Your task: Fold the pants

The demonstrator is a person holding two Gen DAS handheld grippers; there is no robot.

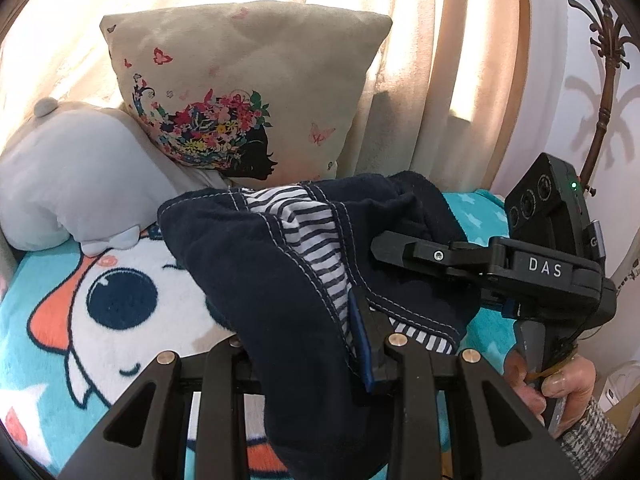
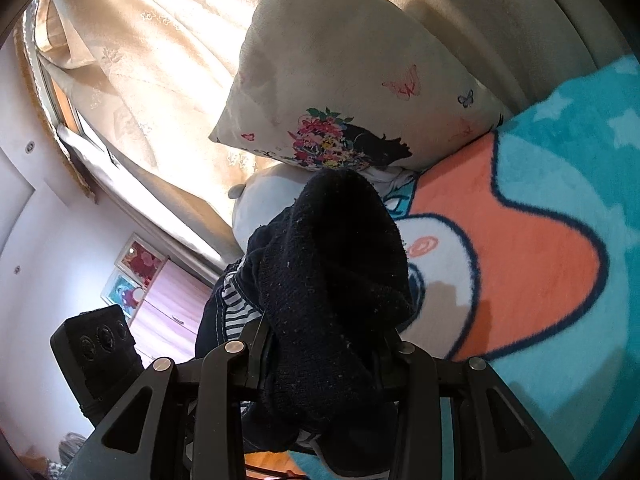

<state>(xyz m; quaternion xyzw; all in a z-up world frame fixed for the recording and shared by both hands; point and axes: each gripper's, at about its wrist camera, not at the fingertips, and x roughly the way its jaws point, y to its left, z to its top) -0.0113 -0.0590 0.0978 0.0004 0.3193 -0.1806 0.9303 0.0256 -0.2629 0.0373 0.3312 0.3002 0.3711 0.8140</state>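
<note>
Left wrist view: I hold the navy pants [image 1: 248, 256] lifted above the cartoon fleece blanket [image 1: 48, 304], bunched between both tools. My left gripper [image 1: 360, 344] is clamped on a stitched edge where the striped lining [image 1: 304, 236] shows; my right gripper [image 1: 384, 248] comes in from the right and bites a fold, its fingers pointing across mine. The cloth's long axis runs between the two grips, and both sit equally close. I judge the pants must be spread apart next. Fabric is thick, crumpled, white-stitched
</note>
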